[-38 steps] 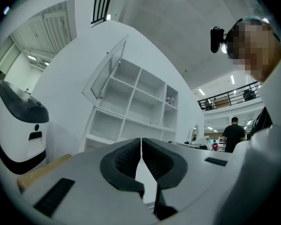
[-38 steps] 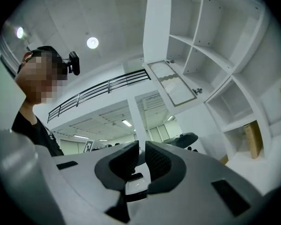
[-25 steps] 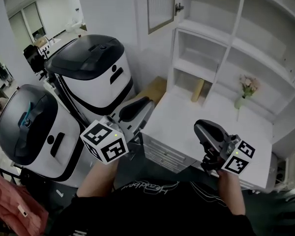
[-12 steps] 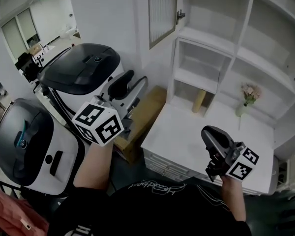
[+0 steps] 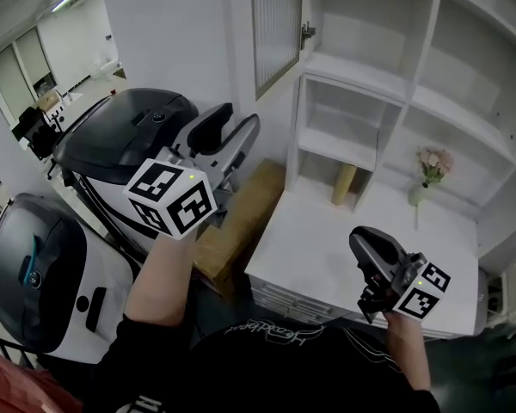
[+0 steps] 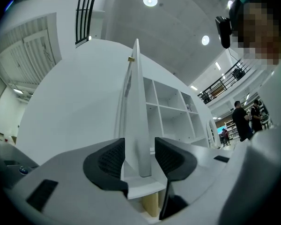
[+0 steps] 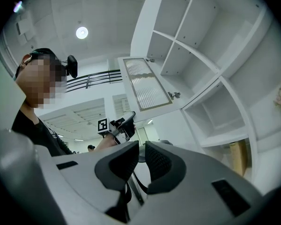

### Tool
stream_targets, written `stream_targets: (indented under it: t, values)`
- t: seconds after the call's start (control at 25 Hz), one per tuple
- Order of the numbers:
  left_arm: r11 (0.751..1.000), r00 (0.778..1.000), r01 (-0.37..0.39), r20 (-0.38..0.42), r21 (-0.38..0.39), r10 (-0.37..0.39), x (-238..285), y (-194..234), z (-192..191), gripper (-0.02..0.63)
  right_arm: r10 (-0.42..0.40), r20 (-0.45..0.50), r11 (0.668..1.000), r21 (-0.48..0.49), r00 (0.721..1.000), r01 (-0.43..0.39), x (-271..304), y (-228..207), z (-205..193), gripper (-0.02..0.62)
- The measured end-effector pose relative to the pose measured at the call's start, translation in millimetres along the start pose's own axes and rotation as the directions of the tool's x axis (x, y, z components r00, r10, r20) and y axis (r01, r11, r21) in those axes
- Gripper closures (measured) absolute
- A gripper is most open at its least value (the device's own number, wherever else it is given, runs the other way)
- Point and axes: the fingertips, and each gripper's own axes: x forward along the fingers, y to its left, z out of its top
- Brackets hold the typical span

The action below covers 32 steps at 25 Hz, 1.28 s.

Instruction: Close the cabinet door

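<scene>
Vase w/ pink flowers point(image 5: 420, 193) nr wood cylinder point(image 5: 343, 184); cardboard box point(image 5: 238, 222) by black-lidded machines point(image 5: 120, 134).

readable text: none | shirt point(image 5: 275, 364) script: too blurred to read

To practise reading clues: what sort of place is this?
Probably a robotics lab or test space: two bulky white-and-black machines, a white shelf unit with its cabinet door open, office desks behind.

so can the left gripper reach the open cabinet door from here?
Probably yes: the left gripper, its jaws having just been opening and empty, points at the edge of the cabinet door, with only air between.
</scene>
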Motion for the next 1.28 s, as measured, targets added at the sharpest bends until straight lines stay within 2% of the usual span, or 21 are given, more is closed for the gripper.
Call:
stream_targets:
  t: [0.32, 0.52, 0.76, 0.96, 1.28]
  values:
    - [0.998, 0.998, 0.068, 0.009, -0.008, -0.068, 6.6, 2.8, 3.2, 0.462, -0.036, -0.016, 0.999, 0.02, 0.999, 0.037, 11.3, -18.1, -14.9, 0.53]
    - [0.995, 0.996, 0.094, 0.005, -0.019, -0.094, 6.7, 1.9, 2.1, 0.468, -0.034, -0.022, 0.998, 0.046, 0.999, 0.035, 20.1, -23.4, -25.5, 0.531]
    - [0.999, 0.998, 0.055, -0.017, 0.001, -0.054, 6.9, -1.6, 2.1, 0.472, -0.023, -0.029, 0.999, 0.026, 0.999, 0.023, 14.5, -20.3, -21.4, 0.531]
    - [1.0, 1.0, 0.011, -0.014, 0.023, -0.01, 10.5, -10.5, 1.9, 0.479, -0.021, -0.005, 1.0, -0.001, 1.0, 0.021, -4.6, -23.6, -1.4, 0.531]
    - [0.998, 0.999, -0.036, -0.027, 0.051, 0.037, 20.4, -32.6, -1.5, 0.482, 0.041, -0.028, 0.999, -0.008, 0.999, -0.041, -21.7, -34.7, 18.3, 0.531]
